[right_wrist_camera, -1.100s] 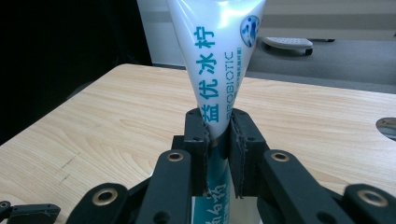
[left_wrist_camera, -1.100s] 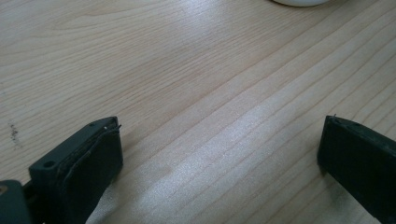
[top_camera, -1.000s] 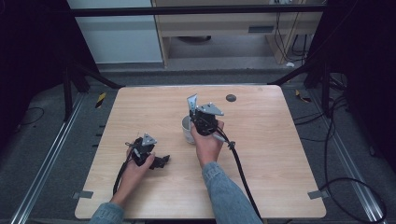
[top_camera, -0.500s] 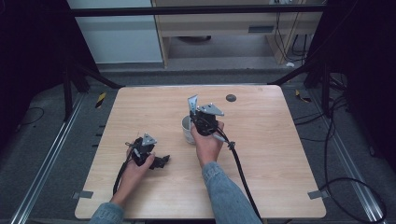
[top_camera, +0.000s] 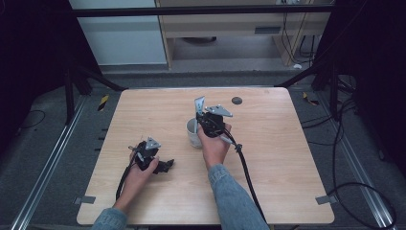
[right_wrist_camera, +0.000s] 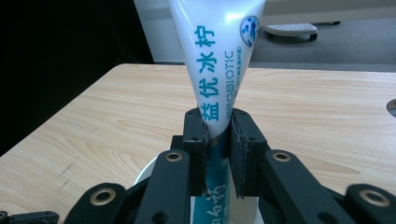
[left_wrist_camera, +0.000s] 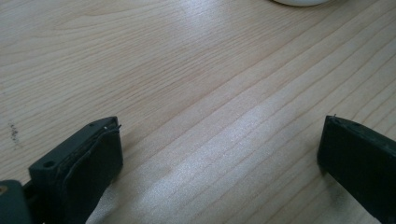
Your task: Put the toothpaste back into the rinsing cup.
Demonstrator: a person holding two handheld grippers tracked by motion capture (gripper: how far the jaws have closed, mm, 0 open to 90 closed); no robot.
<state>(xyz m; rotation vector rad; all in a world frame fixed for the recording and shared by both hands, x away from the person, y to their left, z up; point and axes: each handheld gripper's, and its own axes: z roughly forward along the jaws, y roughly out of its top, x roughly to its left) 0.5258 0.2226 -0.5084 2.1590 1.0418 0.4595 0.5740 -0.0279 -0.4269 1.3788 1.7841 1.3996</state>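
My right jaws are clamped on the toothpaste tube (right_wrist_camera: 215, 70), held upright at frame centre over the white cup (top_camera: 193, 132); my left gripper (left_wrist_camera: 219, 154) rests with jaws apart at the lower left. The tube feels soft, light and slick, so I grip near its firm lower body. The cup's rim sits just below, and the desk (top_camera: 287, 158) around it is bare.
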